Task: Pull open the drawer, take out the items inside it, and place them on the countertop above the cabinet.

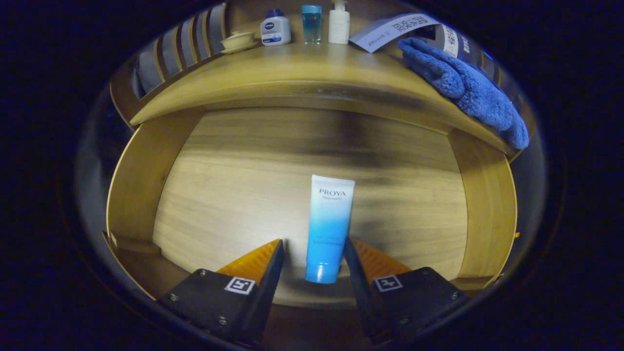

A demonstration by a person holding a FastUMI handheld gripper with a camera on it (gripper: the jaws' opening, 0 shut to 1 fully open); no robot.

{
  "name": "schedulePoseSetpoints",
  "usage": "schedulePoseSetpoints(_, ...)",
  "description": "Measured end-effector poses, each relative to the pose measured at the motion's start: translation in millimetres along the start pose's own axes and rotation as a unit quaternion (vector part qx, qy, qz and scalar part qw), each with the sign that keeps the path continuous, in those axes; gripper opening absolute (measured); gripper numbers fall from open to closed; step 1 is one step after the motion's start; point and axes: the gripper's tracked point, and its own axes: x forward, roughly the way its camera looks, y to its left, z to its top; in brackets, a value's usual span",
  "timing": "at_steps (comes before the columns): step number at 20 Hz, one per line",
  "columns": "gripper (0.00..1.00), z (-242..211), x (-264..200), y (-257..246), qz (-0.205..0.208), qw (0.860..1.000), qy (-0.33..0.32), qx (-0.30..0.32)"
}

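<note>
Drawer (146,195): wooden, pulled open, its light-grained floor lay ahead of and below the fingers, with side walls to either side.

Tube (329,225): white fading to blue, blue cap end nearest the camera, lay flat on the drawer floor. Its lower part sat between the fingers, the rest reached beyond them toward the back of the drawer.

Gripper (314,251): fingers spread, one to each side of the tube's capped end. The right finger stood just beside the tube, whether touching it could not be told; a clear gap remained at the left one.

Tabletop (312,66): wooden, above the drawer, well beyond the fingers. It carried, left to right, a small cream lidded dish (238,41), a white bottle with a dark cap (275,28), a clear blue bottle (311,23) and a white pump bottle (339,22). A blue towel (463,85) lay draped over its right end, with a printed paper sheet (390,29) just behind.
</note>
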Motion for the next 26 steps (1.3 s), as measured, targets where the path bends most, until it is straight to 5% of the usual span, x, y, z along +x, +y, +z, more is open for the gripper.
schedulePoseSetpoints(3, 0.75, -3, 6, -2, -0.001, 1.0, 0.004, -0.005)
schedulePoseSetpoints(5, 0.4, 1, 6, -3, 0.005, 1.0, -0.006, 0.01)
schedulePoseSetpoints(15, 0.4, 31, -53, 2, 0.025, 0.989, -0.146, -0.01)
schedulePoseSetpoints(22, 0.39, 27, -57, 5, 0.037, 0.991, -0.129, -0.017)
schedulePoseSetpoints(26, 0.4, 39, -68, -1, 0.01, 0.987, -0.157, -0.011)
